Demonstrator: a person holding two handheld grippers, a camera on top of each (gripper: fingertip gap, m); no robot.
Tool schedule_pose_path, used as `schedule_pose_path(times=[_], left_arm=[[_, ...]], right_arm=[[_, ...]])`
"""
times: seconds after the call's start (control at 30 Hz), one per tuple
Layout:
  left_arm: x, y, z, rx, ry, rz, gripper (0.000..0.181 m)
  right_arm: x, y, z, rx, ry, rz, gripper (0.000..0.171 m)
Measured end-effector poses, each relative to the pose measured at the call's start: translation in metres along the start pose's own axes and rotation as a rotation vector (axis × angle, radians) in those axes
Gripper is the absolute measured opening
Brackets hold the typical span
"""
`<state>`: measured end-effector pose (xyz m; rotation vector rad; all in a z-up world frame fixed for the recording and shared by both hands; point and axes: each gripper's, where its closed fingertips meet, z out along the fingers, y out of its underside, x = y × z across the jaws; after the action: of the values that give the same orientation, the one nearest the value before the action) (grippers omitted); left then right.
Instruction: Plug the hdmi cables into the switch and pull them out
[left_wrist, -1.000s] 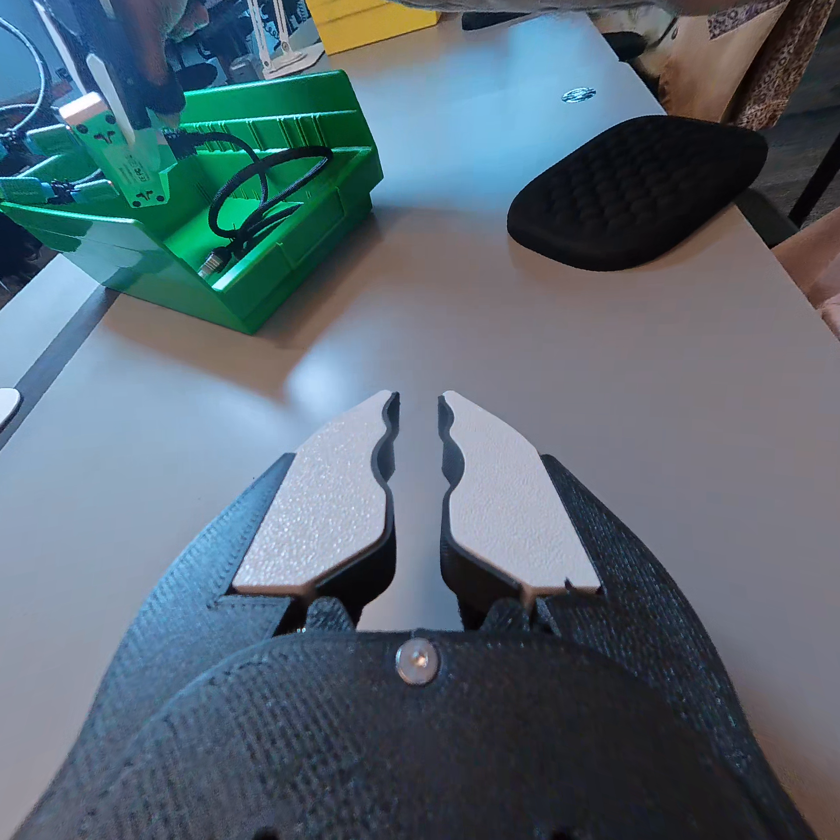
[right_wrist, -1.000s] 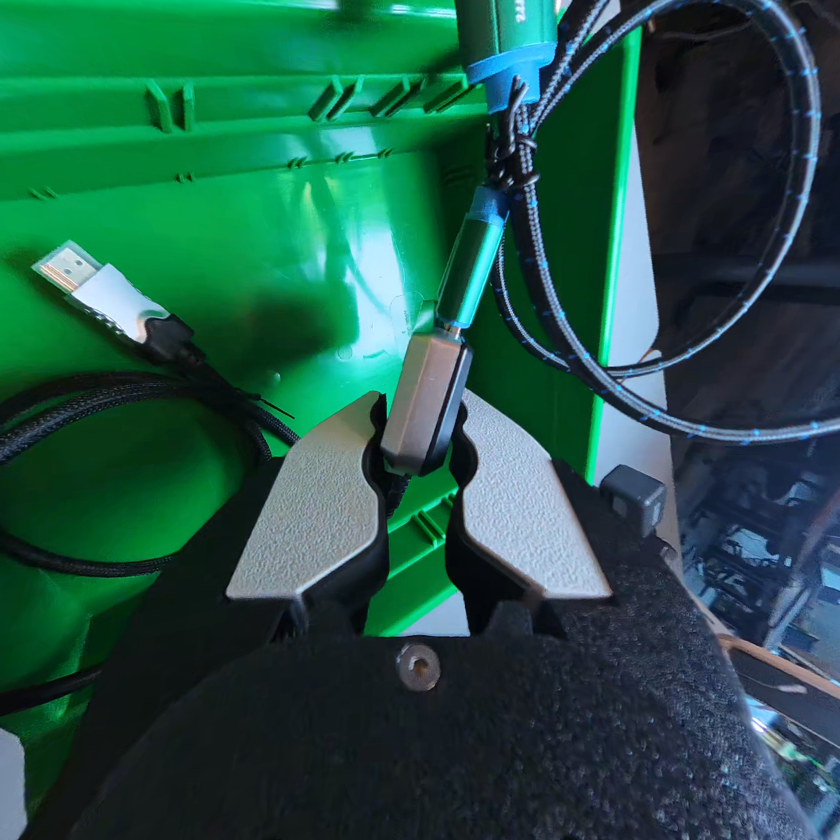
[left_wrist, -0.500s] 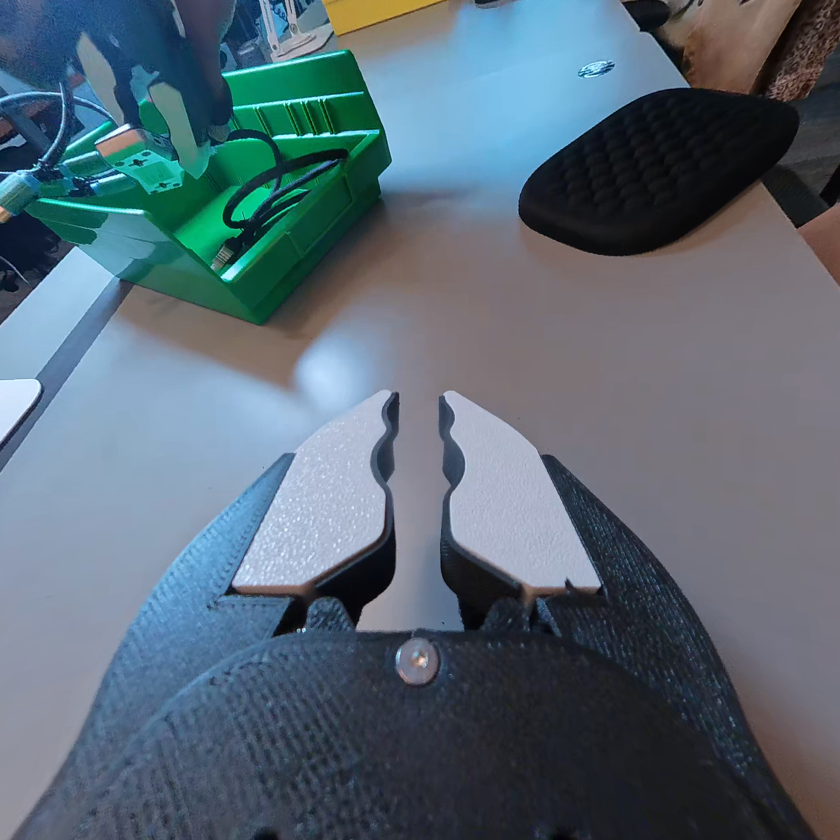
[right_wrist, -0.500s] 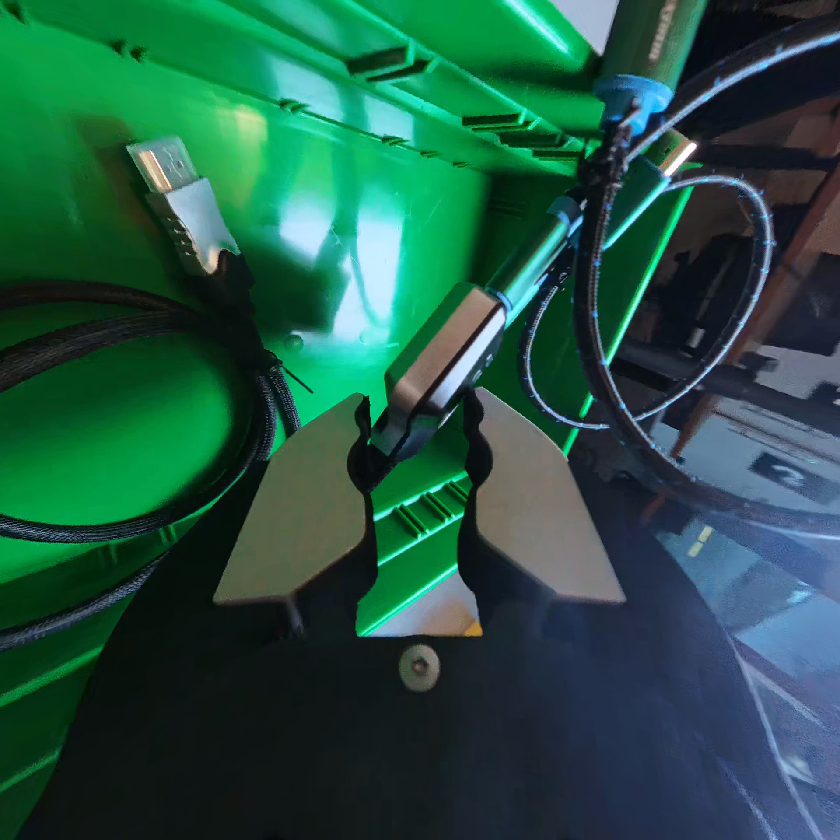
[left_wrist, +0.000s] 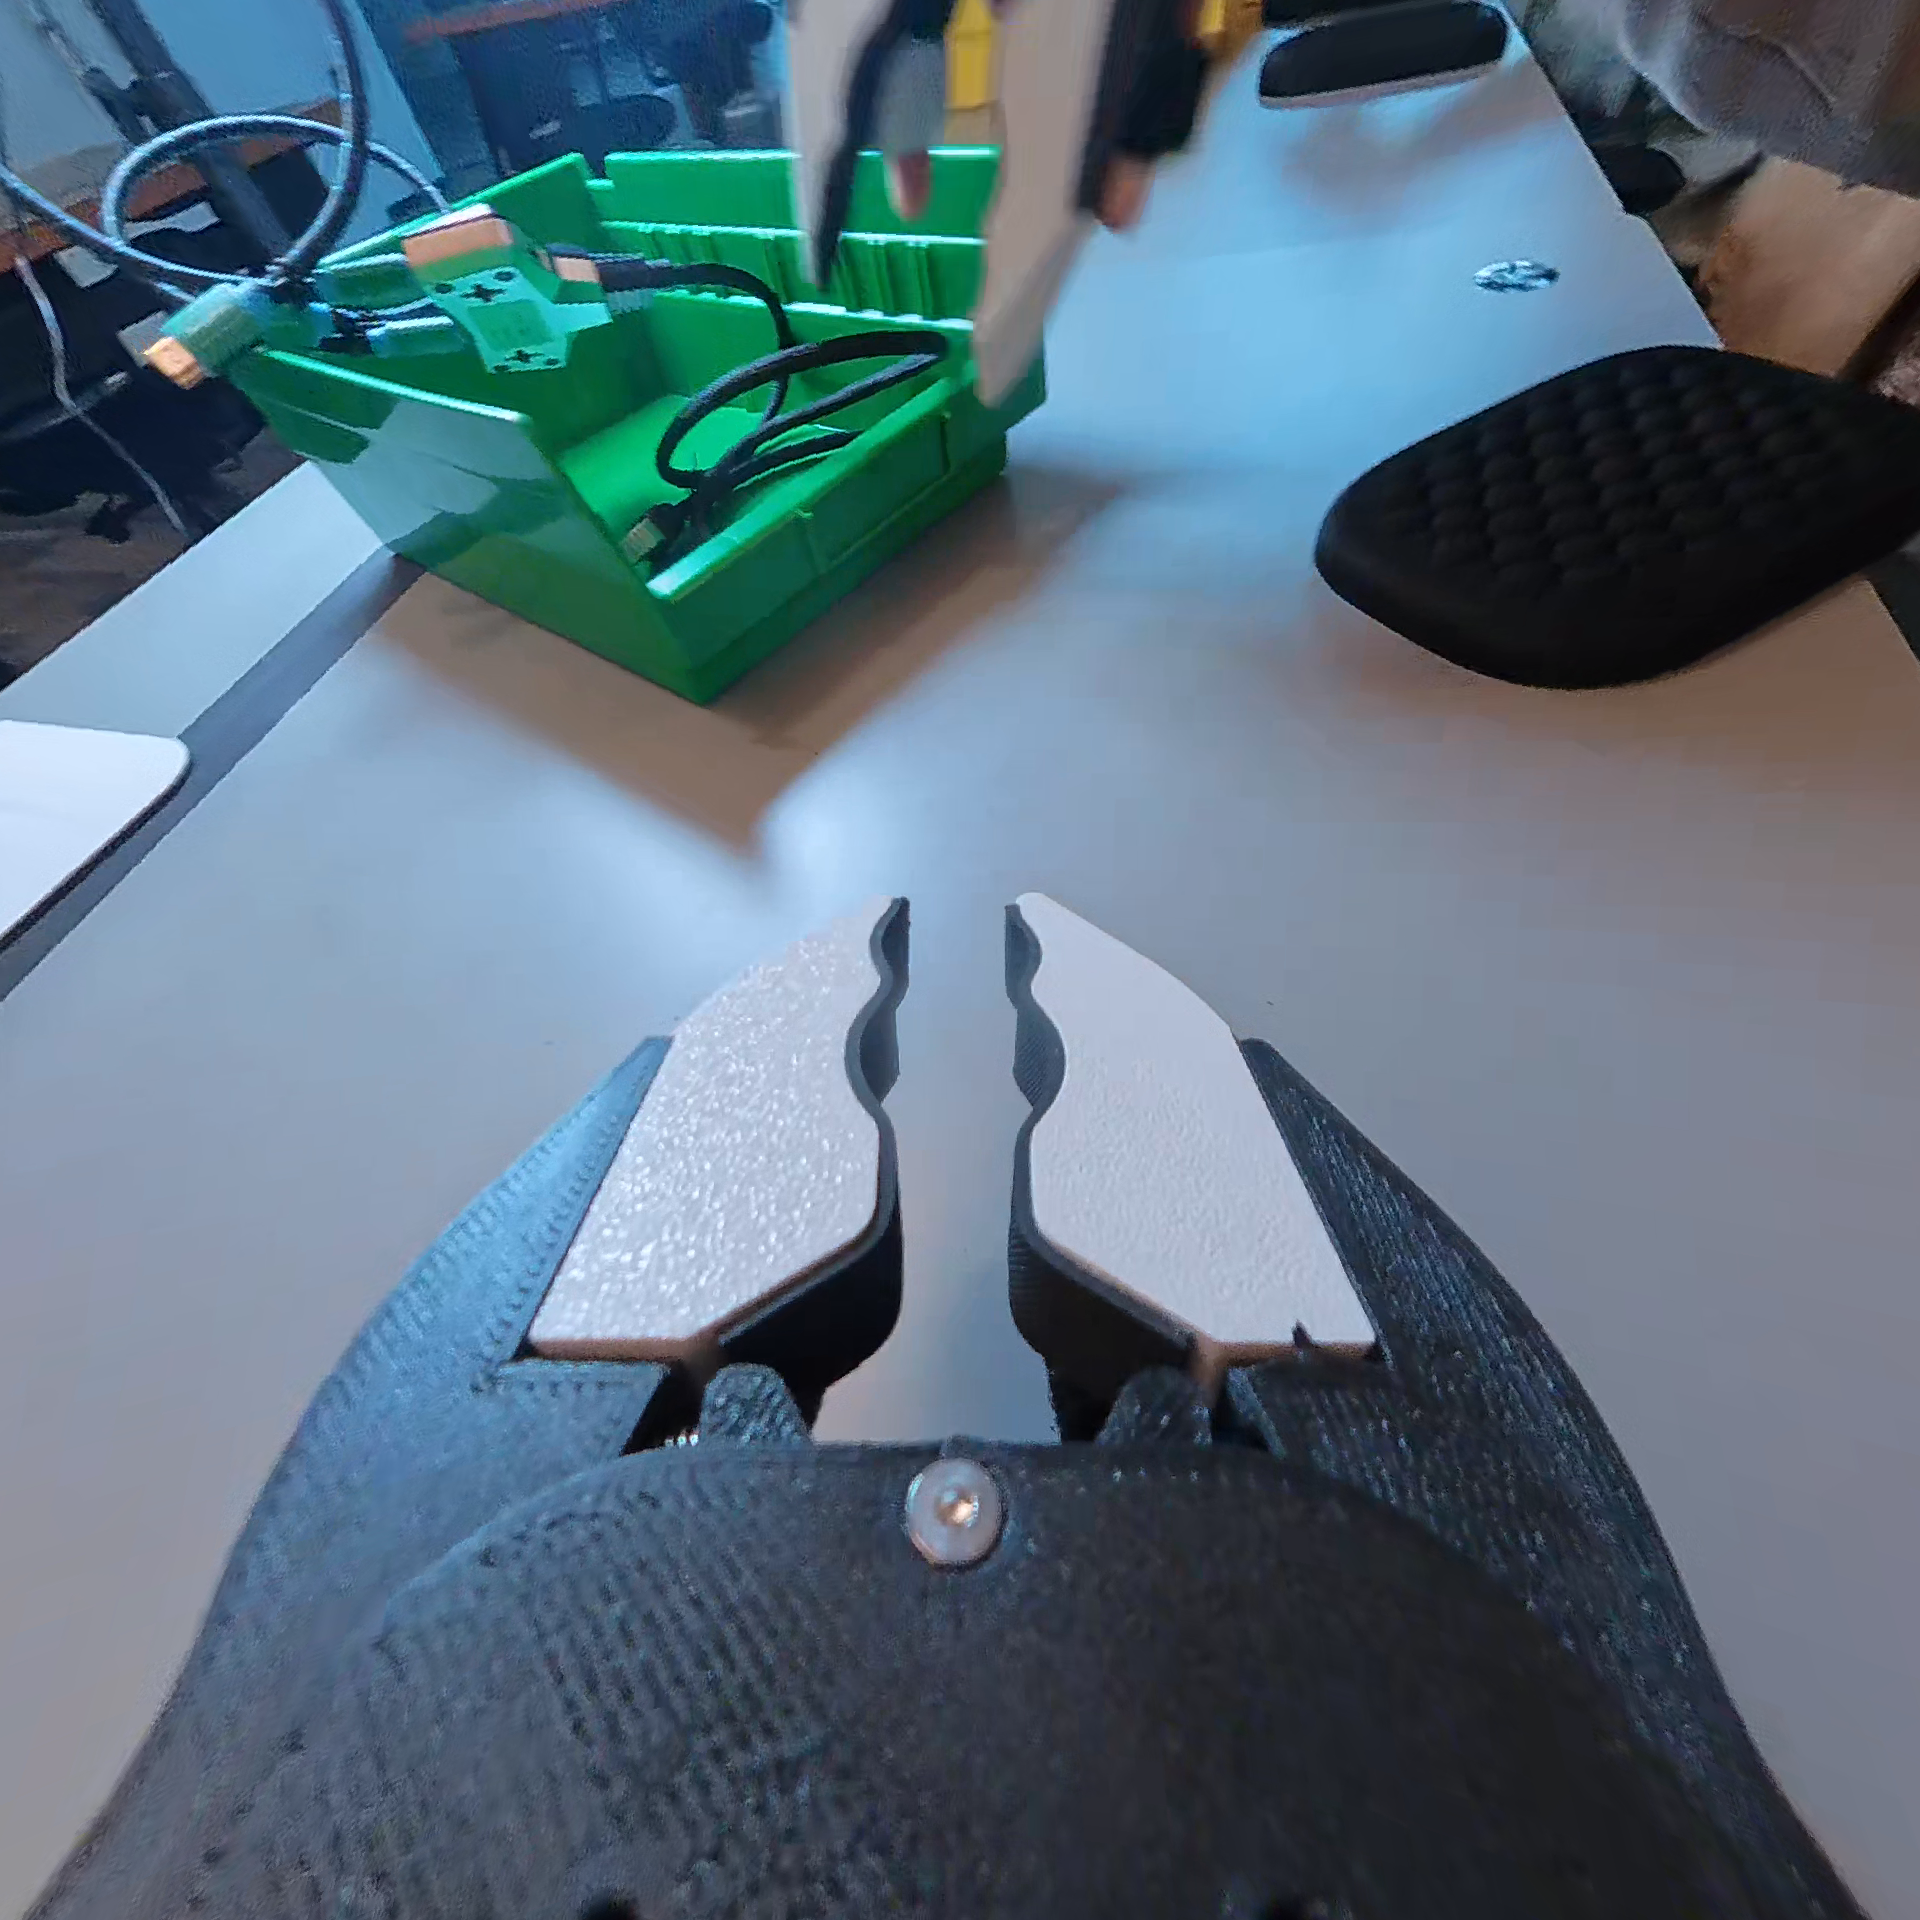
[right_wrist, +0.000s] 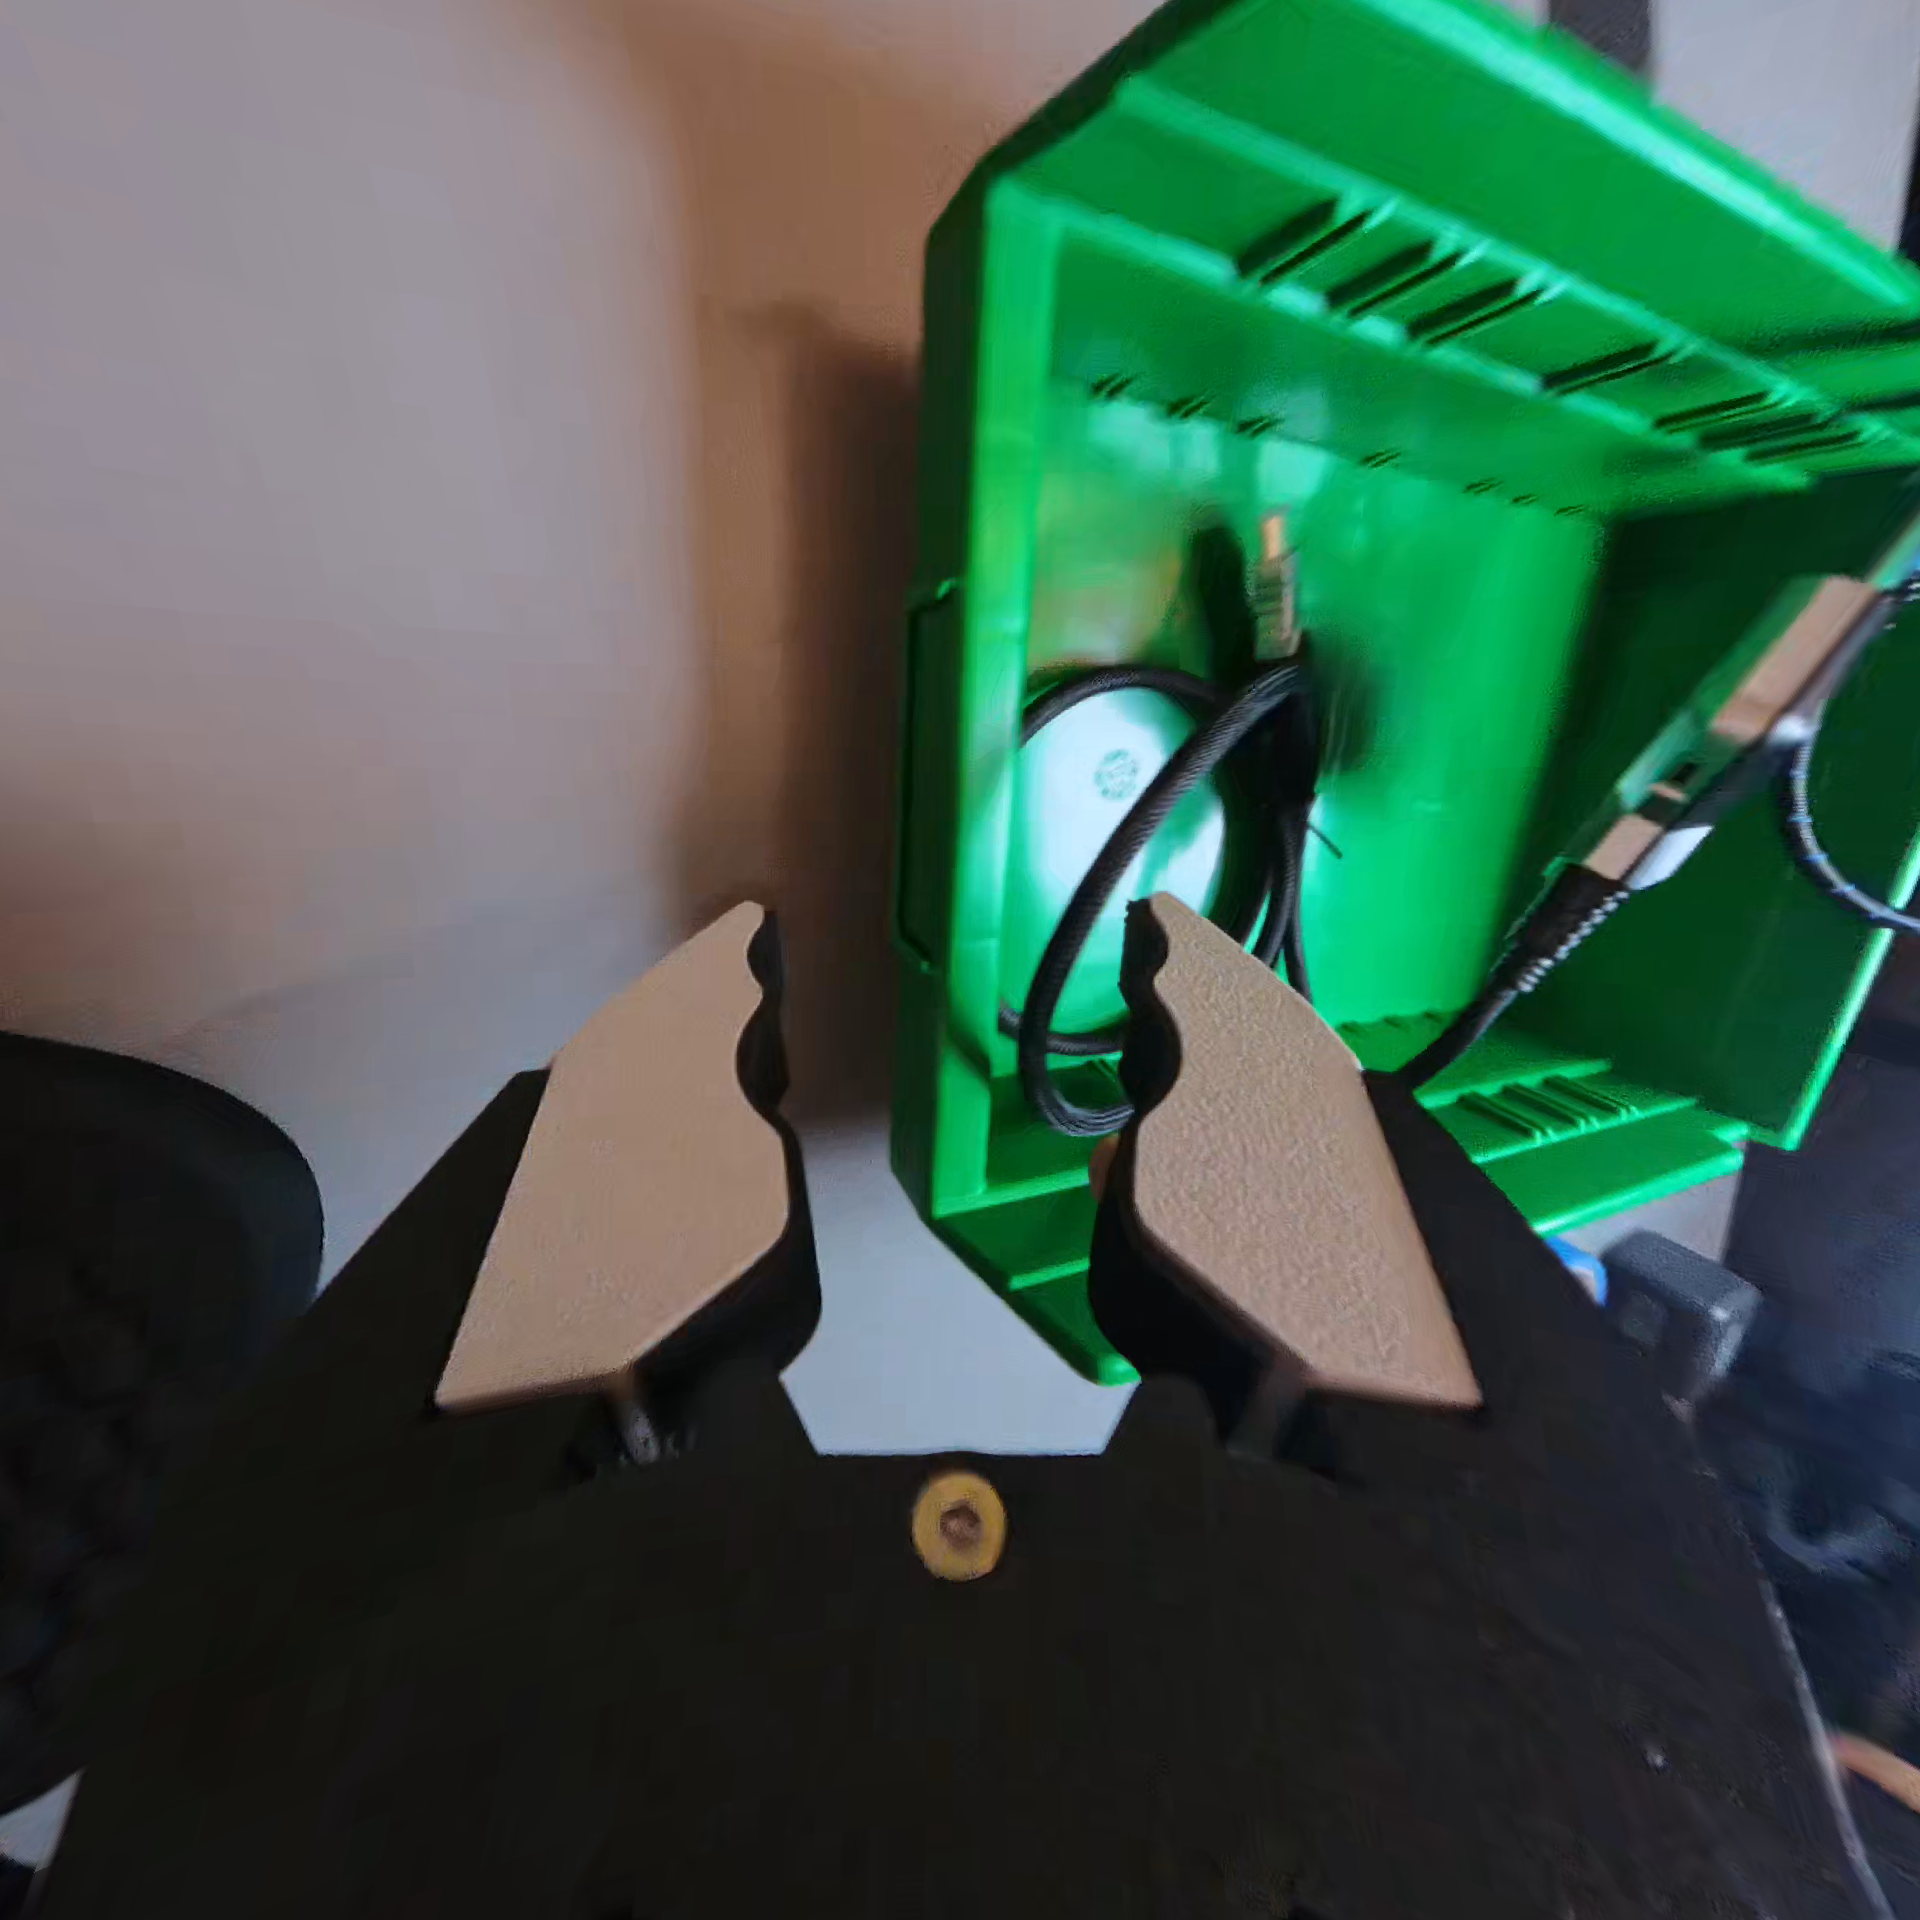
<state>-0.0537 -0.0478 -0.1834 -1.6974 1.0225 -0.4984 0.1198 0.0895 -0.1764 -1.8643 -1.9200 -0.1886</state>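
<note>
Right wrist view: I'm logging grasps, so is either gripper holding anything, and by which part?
Nothing is held. The right gripper is open with only table between its fingers; the left gripper is narrowly open above bare table.

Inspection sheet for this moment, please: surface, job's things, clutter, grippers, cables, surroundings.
Surface: grey table, bare in front of the left tool.
Job's things: switch propped on the rim of the green bin, with plugs in it.
Clutter: black textured pad; white flat object at the table edge.
Grippers: left tool narrowly open, empty; right tool open, empty, blurred.
Cables: black braided cable coiled in the bin; more cables loop off the switch.
Surroundings: dim, indistinct.
</note>
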Motion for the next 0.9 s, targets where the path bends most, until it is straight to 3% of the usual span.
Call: schedule_pose_path(times=[0.1,0.17,0.23,0.4,0.5,0.67,0.8,0.9], left_arm=[[-0.006,-0.002,-0.002,0.018,-0.02,-0.029,0.016],[-0.009,-0.001,-0.003,0.016,-0.033,-0.029,0.015],[-0.01,0.001,-0.005,0.006,-0.048,-0.013,0.014],[-0.027,-0.009,-0.02,0.026,-0.144,-0.015,0.019],[-0.048,-0.024,-0.051,0.068,-0.267,-0.02,0.021],[-0.117,-0.032,-0.155,0.042,-0.635,0.044,0.019],[-0.184,-0.022,-0.235,-0.036,-0.802,-0.047,0.02],[-0.245,-0.006,-0.275,-0.234,-0.877,-0.051,0.024]], right_arm=[[-0.004,0.017,0.024,-0.141,0.092,-0.08,0.058],[0.008,0.021,0.036,-0.182,0.157,-0.115,0.044],[0.011,0.019,0.043,-0.181,0.116,-0.104,0.04],[0.042,0.033,0.052,-0.274,0.212,-0.089,0.042],[0.058,0.044,0.049,-0.269,0.302,-0.008,0.055],[0.042,0.032,0.017,0.028,0.381,0.165,0.053],[-0.001,-0.011,-0.021,0.424,0.227,0.337,0.052],[-0.034,-0.04,-0.033,0.599,0.052,0.389,0.05]])
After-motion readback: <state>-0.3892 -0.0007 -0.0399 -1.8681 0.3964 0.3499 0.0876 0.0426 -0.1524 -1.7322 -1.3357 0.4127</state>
